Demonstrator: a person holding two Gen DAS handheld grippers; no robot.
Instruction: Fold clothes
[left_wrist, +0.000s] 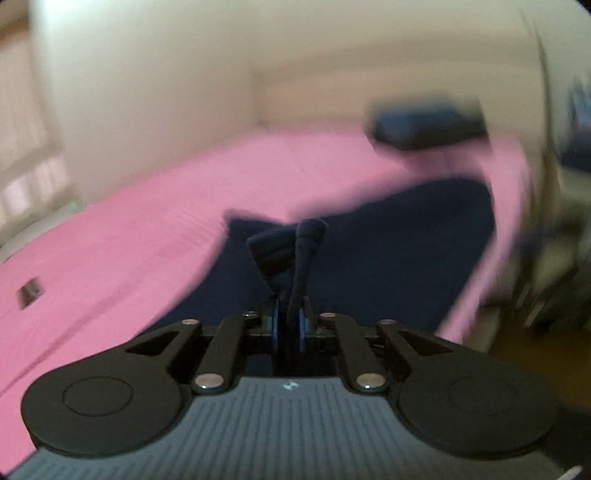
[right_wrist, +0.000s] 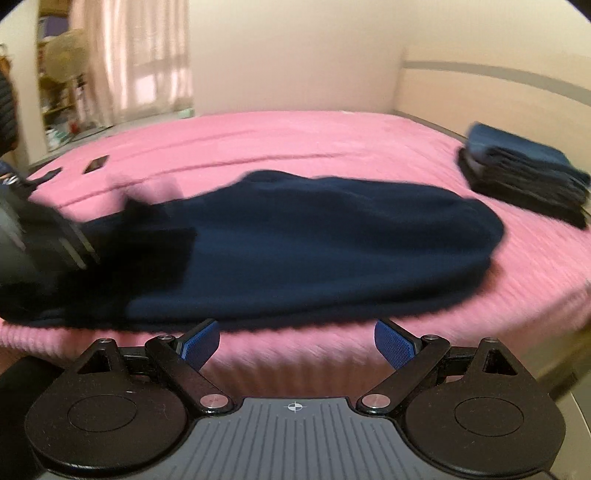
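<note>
A pink bed (right_wrist: 332, 147) carries a navy garment (right_wrist: 314, 240) spread near its front edge, with a stack (right_wrist: 524, 173) of folded clothes well apart at the far right. The left gripper (left_wrist: 290, 317) has its jaws closed on a bunched edge of the garment, so a fold seems under way. The right gripper (right_wrist: 295, 343) hangs open and empty just before the bed edge. Next, I judge, the held edge must be carried across and laid flat.
</note>
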